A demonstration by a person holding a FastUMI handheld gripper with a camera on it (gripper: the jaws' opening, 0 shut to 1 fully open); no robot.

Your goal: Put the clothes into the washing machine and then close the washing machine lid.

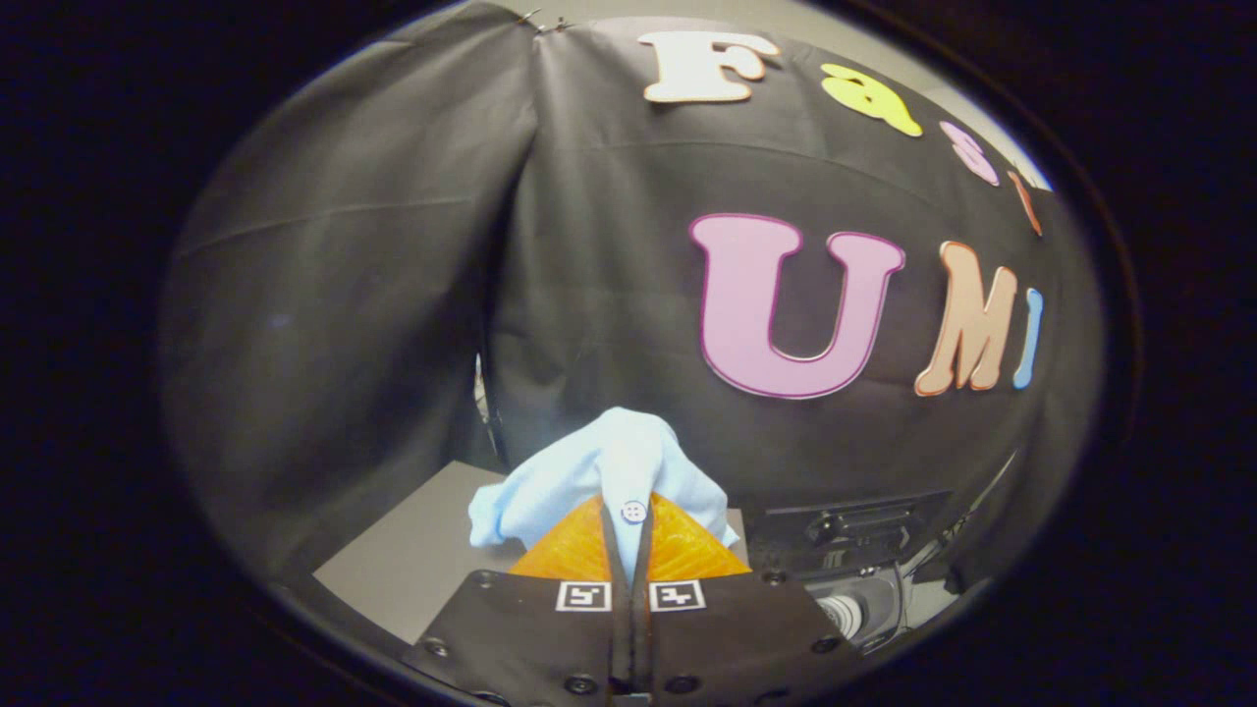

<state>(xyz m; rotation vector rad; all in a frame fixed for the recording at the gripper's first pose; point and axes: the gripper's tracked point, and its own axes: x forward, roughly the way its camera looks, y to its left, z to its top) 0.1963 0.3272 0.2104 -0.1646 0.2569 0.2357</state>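
My gripper (628,525) is shut on a light blue garment (614,462) with a white button. The cloth bunches up over and ahead of the two orange fingers (574,555), which stand pressed together with the fabric pinched between them. The garment hangs lifted above the grey tabletop (422,560). To the right of the fingers and below them, a dark machine part with a handle-like recess (845,530) shows; a white round part (845,614) sits under it. I cannot tell whether this is the washing machine's lid.
The black cloth wall (589,275) of the booth rises close behind the table. A seam or gap in the cloth (491,393) runs down just left of the garment. Cables (943,550) lie at the right by the dark machine.
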